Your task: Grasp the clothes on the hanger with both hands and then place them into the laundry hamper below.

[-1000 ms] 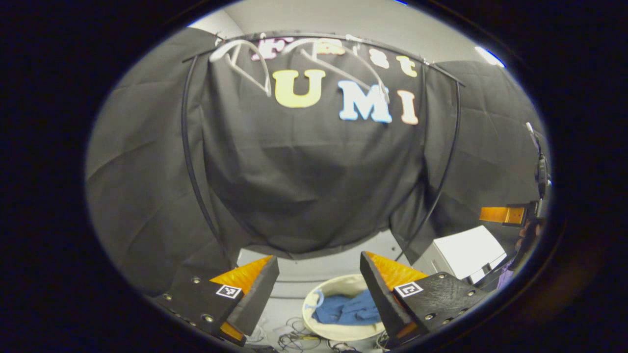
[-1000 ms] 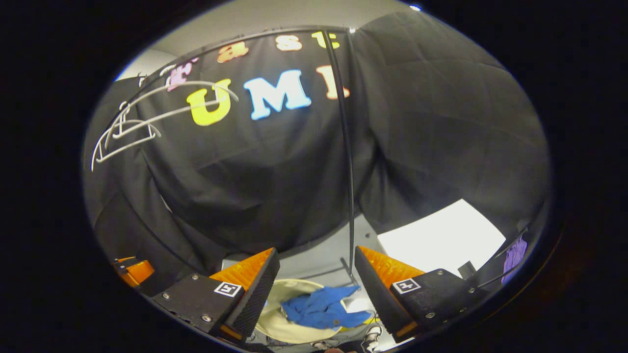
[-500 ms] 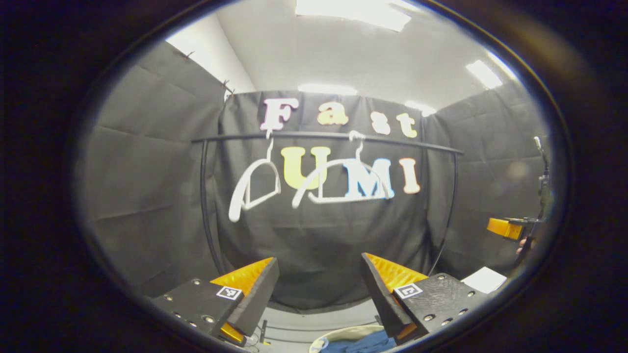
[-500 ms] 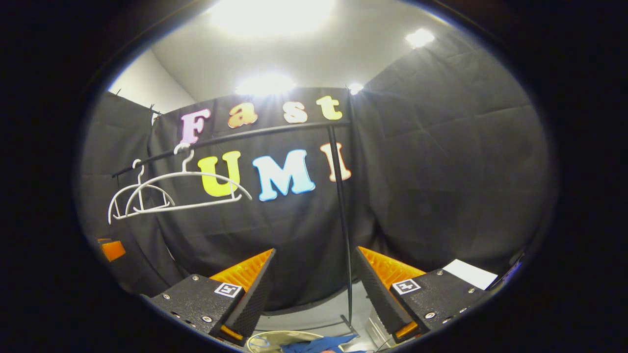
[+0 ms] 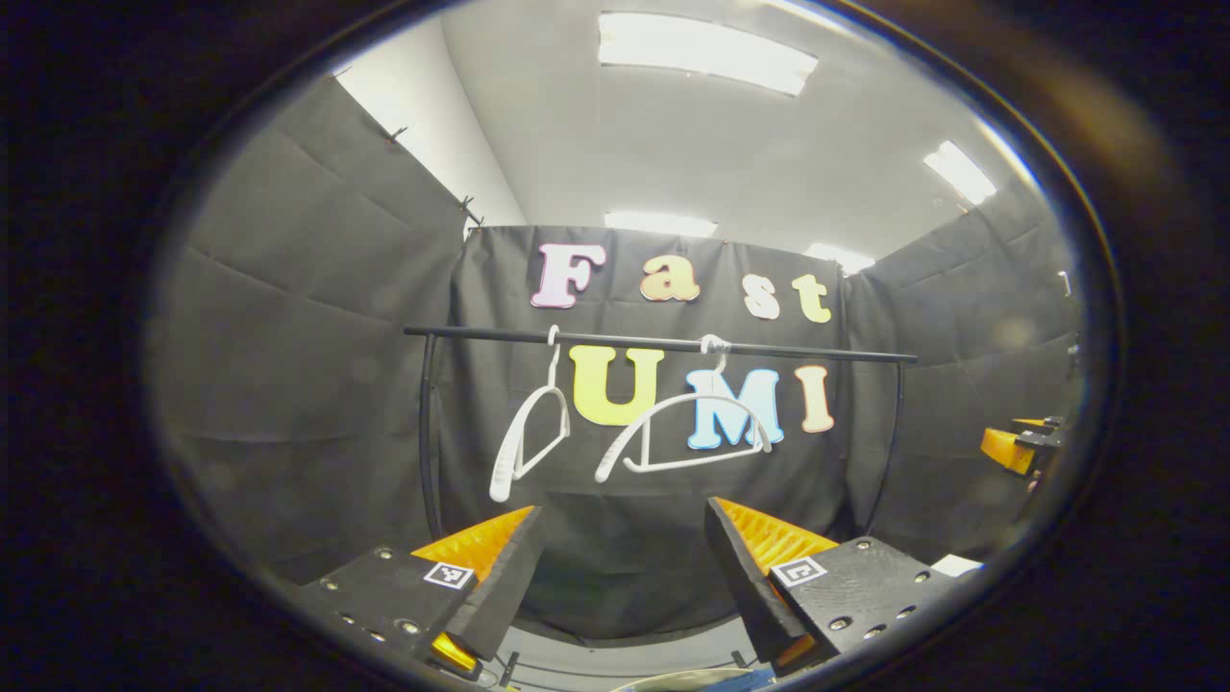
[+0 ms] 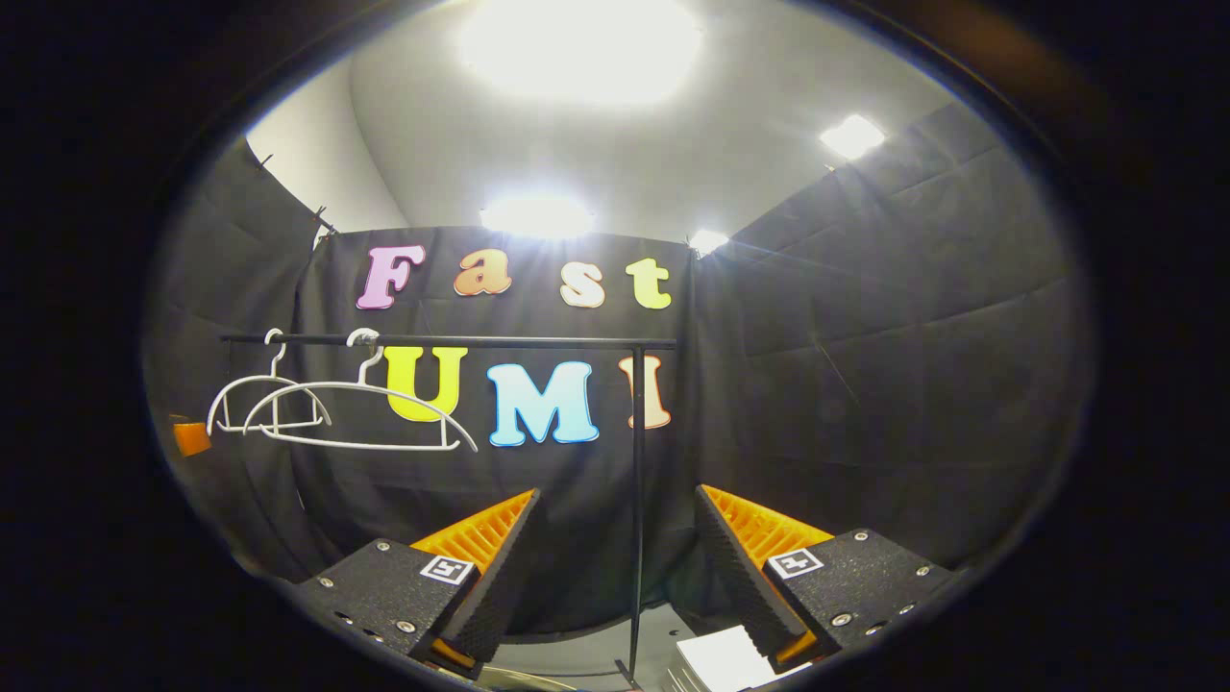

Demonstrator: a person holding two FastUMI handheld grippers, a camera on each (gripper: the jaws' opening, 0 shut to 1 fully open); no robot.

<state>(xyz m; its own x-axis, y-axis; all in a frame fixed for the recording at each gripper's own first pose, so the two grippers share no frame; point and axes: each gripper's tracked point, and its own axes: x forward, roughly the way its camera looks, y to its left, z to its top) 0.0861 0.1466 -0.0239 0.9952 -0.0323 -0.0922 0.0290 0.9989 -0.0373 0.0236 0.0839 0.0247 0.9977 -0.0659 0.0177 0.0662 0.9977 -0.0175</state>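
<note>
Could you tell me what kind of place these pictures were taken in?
Probably an indoor recording booth set up for laundry tasks: black cloth walls, a clothes rail with two bare white hangers, and ceiling lights.

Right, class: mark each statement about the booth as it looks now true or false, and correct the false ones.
1. Two white hangers hang on the black rail. True.
2. A blue shirt hangs on one hanger. False: both hangers are bare.
3. The left gripper is open and holds nothing. True.
4. The right gripper is shut on a hanger. False: it is open, with the hangers far off at the rail.
5. In the right gripper view, the rail's upright post stands between the gripper's fingers. True.
6. The ceiling lights are off. False: lit panels glow overhead.
</note>
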